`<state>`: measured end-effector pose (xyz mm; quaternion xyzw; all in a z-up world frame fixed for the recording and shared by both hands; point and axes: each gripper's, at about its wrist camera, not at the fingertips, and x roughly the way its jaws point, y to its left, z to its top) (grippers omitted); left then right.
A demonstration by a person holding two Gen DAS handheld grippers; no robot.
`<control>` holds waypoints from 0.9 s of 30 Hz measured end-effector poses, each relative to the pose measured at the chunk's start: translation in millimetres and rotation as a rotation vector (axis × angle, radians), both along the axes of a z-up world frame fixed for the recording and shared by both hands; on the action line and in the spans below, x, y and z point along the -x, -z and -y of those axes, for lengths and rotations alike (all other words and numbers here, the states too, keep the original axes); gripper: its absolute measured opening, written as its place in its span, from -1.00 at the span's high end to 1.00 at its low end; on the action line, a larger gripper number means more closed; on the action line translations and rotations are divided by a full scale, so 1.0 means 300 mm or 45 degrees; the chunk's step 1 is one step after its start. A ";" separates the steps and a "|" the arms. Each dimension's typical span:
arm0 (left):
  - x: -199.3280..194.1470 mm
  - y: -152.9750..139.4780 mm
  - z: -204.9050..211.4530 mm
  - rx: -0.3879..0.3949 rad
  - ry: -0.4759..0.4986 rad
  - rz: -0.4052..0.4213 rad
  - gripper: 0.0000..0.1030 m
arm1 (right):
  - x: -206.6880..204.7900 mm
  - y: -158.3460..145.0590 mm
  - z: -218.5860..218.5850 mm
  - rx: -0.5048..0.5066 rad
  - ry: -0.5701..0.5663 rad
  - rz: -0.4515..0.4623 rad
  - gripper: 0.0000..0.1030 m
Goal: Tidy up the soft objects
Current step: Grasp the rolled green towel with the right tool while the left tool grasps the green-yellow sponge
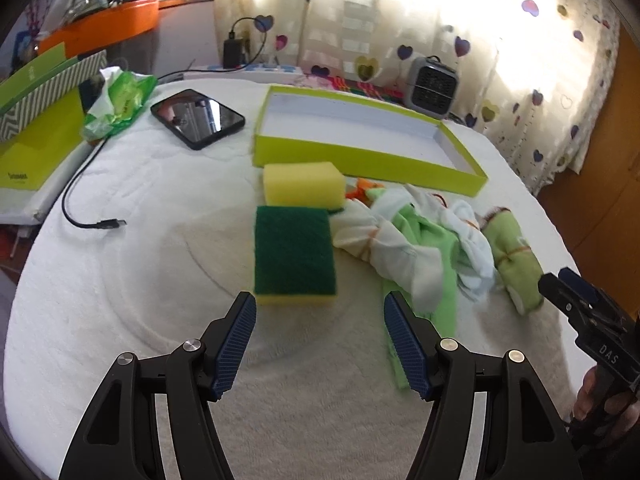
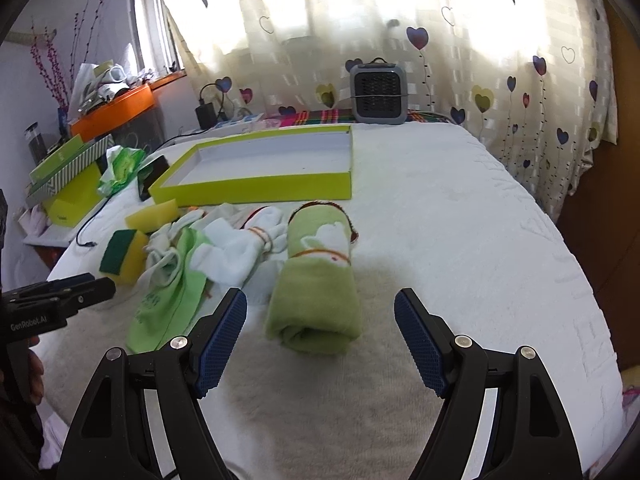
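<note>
Your left gripper sits at the bottom of its view with its jaws spread wide and nothing between them. Just beyond the tips, at 12 o'clock, lies a green-topped sponge on the white towel-covered table. A plain yellow sponge lies directly behind it, touching or nearly so. At 1 o'clock from the left gripper is a loose heap of white and green socks, beside the sponges. At 2 o'clock lies a rolled green towel.

Your right gripper is also spread wide and empty, and the rolled green towel lies at its 12 o'clock, its near end level with the fingertips but touching neither pad. The socks are at its 10 o'clock.

Farther back, a shallow lime-green box lid, open side up, sits behind the sponges and socks. At 11 o'clock in the left view, a black phone lies flat, with a black USB cable curling at 10 o'clock. A small grey fan heater stands at the far edge before the heart-print curtain.
</note>
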<state>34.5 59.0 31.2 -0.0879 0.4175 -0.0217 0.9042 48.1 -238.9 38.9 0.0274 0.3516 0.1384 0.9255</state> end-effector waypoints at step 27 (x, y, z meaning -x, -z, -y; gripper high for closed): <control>-0.096 0.043 -0.037 -0.026 -0.029 -0.033 0.08 | -0.121 0.058 -0.024 -0.032 -0.033 -0.133 0.05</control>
